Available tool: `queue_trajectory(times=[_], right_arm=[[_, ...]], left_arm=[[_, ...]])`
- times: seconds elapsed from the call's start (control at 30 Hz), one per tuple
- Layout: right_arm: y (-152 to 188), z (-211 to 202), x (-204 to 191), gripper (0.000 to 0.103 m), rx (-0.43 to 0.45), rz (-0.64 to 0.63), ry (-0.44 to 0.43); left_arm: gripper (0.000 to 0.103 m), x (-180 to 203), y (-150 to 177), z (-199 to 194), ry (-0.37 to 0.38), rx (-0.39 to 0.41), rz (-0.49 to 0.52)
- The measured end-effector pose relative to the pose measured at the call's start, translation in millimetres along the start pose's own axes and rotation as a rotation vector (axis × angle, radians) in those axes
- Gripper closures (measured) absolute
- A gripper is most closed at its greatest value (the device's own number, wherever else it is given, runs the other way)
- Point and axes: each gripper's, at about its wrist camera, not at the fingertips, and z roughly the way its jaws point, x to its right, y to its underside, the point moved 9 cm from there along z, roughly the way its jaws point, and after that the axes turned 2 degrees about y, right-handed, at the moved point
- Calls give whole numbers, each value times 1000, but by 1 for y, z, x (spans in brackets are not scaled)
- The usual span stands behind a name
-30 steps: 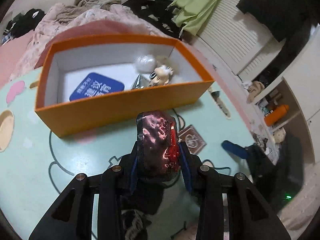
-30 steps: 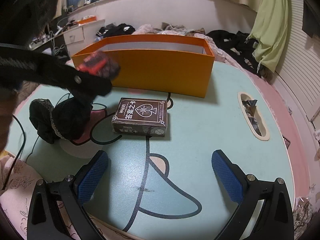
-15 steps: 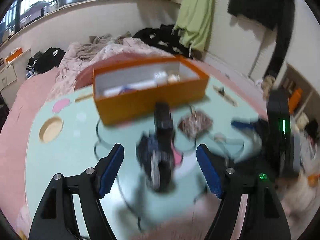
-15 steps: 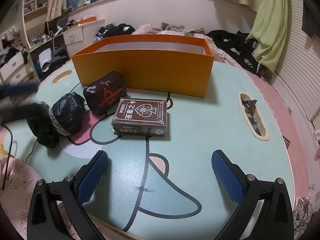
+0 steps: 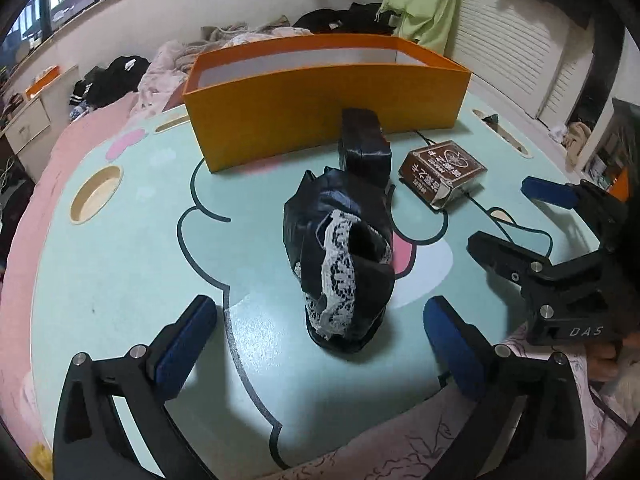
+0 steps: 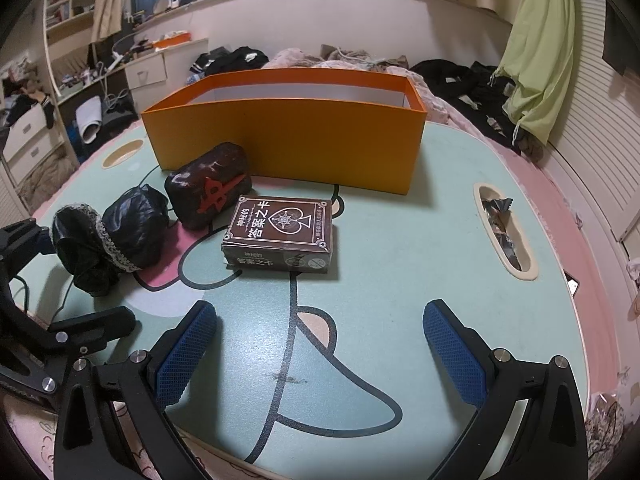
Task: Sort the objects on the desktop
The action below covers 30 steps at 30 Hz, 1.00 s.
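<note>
- Right now your left gripper (image 5: pixel 320 344) has its jaws opening, nothing pinched; the black lace-trimmed pouch (image 5: pixel 340 260) sits between the blue pads but neither touches it. Reads as lining up on the pouch as the next pick.
- Your right gripper (image 6: pixel 320 354) is spread wide over bare table (image 6: pixel 400 280), nothing between the pads. Looks parked low and out of the way so the left side can work.
- Pouch lies on its side on the pink part of the cartoon print, open lacy mouth facing your left gripper. It is soft and crumpled, so a grip across the bulky middle likely holds better than one on the lace edge.
- Just behind the pouch, the dark mahjong-tile cushion (image 6: pixel 208 188) with the red character rests on the table, touching or nearly touching the pouch and just beside the box front. Not in the box, so still unsorted.
- Brown card box (image 6: pixel 280 236) lies flat beside the cushion, nearer your right gripper; probably that side's job.
- Farthest, the orange box (image 6: pixel 288 148) stands open-topped at the table's back edge, clearly the drop target. Contents hidden from both views.
- Foil wrapper scrap (image 6: pixel 500 216) sits in the table's slot cut-out, well apart from everything.
</note>
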Motion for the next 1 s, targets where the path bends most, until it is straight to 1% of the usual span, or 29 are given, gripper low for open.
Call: queue_trajectory(times=[0.2, 1.0], right_arm=[[1, 1, 2, 0, 0, 0, -1], [1, 1, 2, 0, 2, 3, 2]], left_arm=[[0, 0, 2, -7, -5, 12, -5], [0, -1, 3, -7, -2, 12, -2]])
